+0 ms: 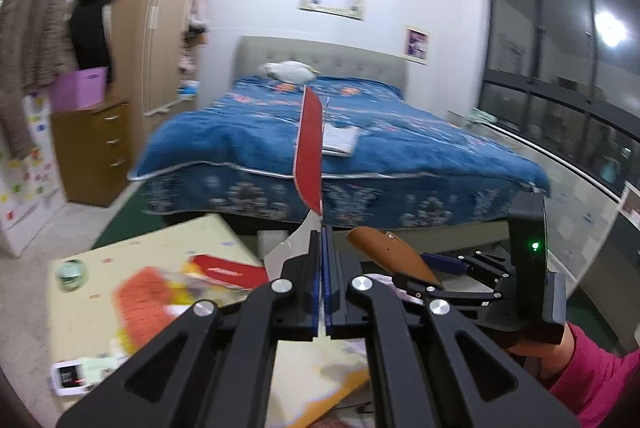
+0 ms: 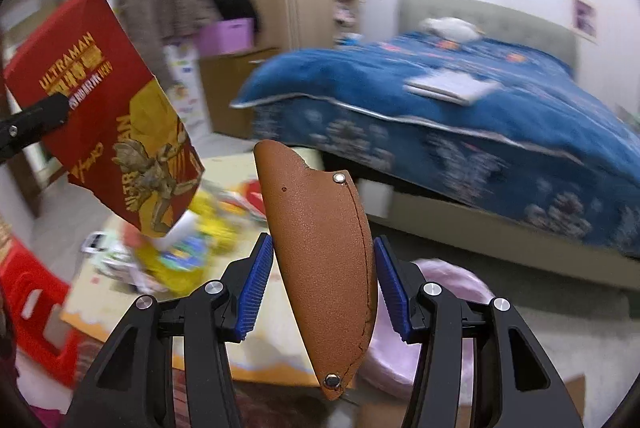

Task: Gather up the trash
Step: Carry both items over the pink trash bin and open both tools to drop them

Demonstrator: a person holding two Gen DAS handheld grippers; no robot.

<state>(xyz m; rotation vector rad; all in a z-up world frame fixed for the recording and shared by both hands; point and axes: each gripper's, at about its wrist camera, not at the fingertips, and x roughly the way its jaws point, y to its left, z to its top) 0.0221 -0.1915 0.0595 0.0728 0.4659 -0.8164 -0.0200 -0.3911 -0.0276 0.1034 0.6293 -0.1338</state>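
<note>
My left gripper [image 1: 323, 240] is shut on a flat red Ultraman box [image 1: 309, 147], seen edge-on and held up in the air. The same box [image 2: 108, 115] shows face-on at the left of the right wrist view, with a left finger [image 2: 36, 115] clamped on it. My right gripper [image 2: 320, 284] is shut on a brown leather pouch [image 2: 324, 260] with two metal snaps, held upright between the blue pads [image 2: 256, 288]. The pouch [image 1: 388, 256] and the right gripper also show at the right of the left wrist view. Both are held above a low yellow table [image 1: 96, 312] littered with wrappers.
The table carries a red packet [image 1: 232, 270], orange and yellow wrappers [image 1: 144, 304], a glass jar [image 1: 72, 274] and a small white device [image 1: 70, 376]. A bed with a blue cover [image 1: 360, 147] stands behind. A red stool [image 2: 36, 312] and a pink cushion [image 2: 452, 292] lie below.
</note>
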